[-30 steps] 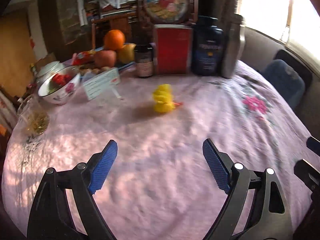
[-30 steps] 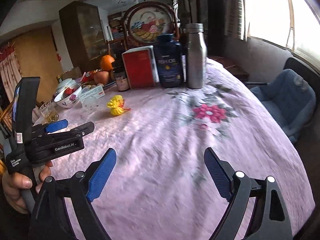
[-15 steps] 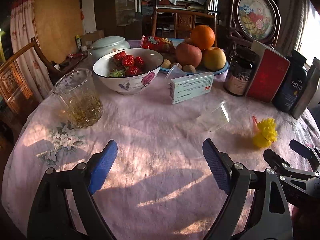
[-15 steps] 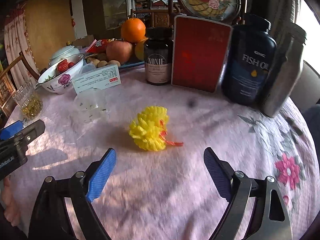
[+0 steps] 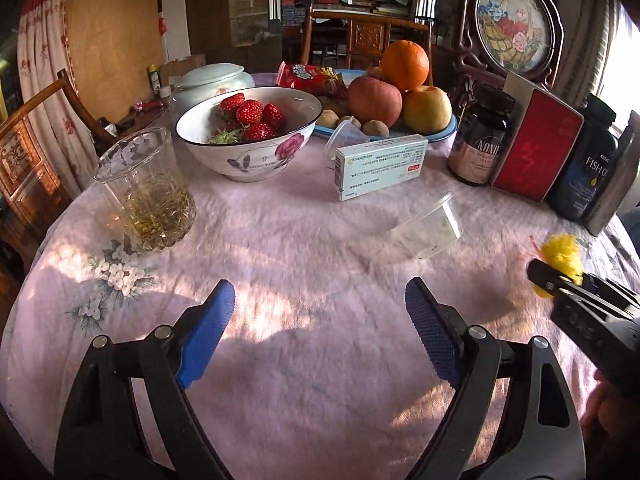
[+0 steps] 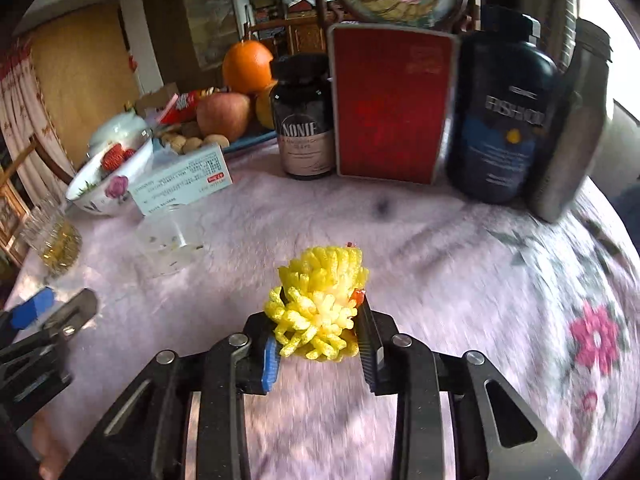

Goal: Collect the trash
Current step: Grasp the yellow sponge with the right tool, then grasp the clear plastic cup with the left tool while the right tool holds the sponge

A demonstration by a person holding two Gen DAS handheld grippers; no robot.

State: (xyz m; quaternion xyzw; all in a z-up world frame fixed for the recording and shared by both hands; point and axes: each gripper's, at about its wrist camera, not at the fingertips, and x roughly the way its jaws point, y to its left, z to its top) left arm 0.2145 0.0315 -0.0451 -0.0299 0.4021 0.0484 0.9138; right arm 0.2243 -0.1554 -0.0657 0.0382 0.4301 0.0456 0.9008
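A yellow foam fruit net (image 6: 320,304) with a red tie lies on the pink tablecloth. My right gripper (image 6: 320,344) is shut on the net, its blue pads pressing both sides. The net also shows in the left wrist view (image 5: 562,254), partly hidden behind the right gripper's fingers. A clear plastic cup (image 5: 430,226) lies on its side mid-table, just ahead and right of my left gripper (image 5: 320,332), which is open and empty over the cloth. The cup also shows in the right wrist view (image 6: 172,244).
A white medicine box (image 5: 380,166), a bowl of strawberries (image 5: 248,136), a glass of tea (image 5: 146,192), a fruit plate (image 5: 384,96), a dark jar (image 5: 478,136), a red box (image 5: 536,152), a fish oil bottle (image 5: 588,168) and a steel flask (image 6: 572,128) stand along the back.
My right gripper moved forward to the yellow net and shut on it. My left gripper swung left, then held nearly still, open, facing the cup and bowl.
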